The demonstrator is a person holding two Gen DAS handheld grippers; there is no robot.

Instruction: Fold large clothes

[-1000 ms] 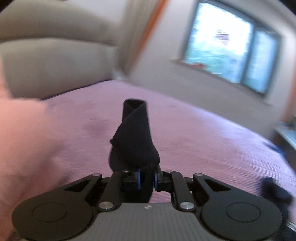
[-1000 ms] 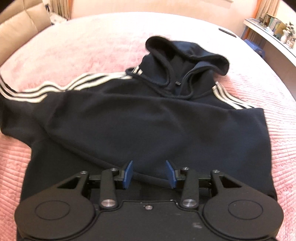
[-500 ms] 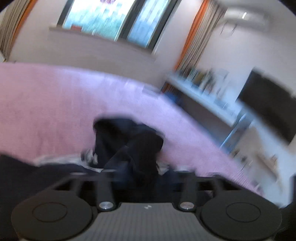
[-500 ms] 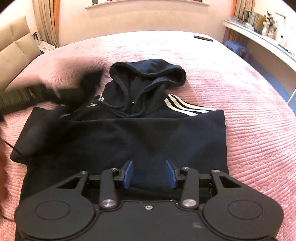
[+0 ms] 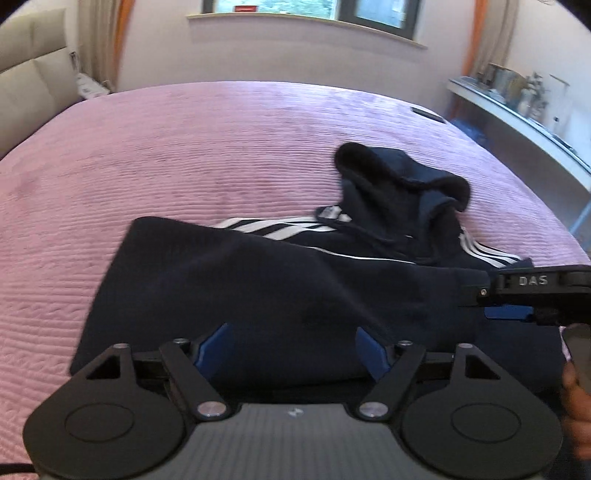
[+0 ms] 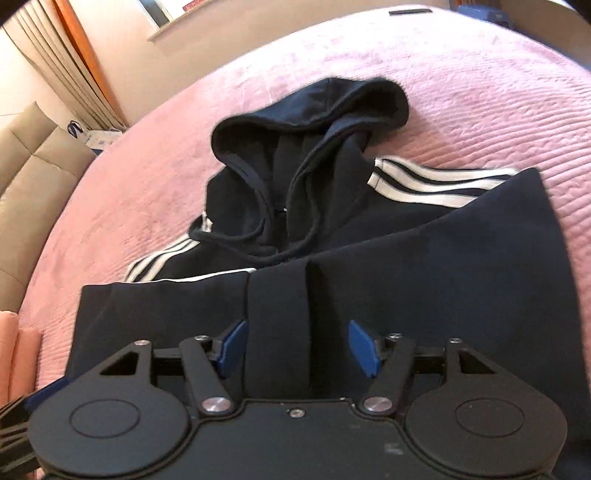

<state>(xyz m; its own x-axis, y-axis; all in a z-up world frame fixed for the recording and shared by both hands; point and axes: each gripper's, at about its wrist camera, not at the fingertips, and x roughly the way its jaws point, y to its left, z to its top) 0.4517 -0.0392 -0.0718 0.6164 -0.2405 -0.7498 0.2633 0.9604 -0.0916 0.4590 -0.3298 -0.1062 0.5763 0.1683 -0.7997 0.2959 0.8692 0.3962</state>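
And here's the hoodie, dark navy, lying on the pink ribbed bed with both sleeves folded in across the chest. White stripes run along each shoulder, three to a side, and they peek out above the folded sleeves. The hood lies open at the top, its rim rumpled, drawstrings looping loose over the collar. In the right view the two sleeve cuffs meet just about at the middle of the body, a narrow dark seam between them.

Left claw hangs low over the near hem, blue pads spread wide, nothing between them. Right claw is spread just as wide over the cuffs, holding nothing either. From the left view the right claw shows side-on at the garment's right edge, close above the cloth.

Around the bed: a beige padded headboard to the left, a window behind, a shelf with small items on the right.
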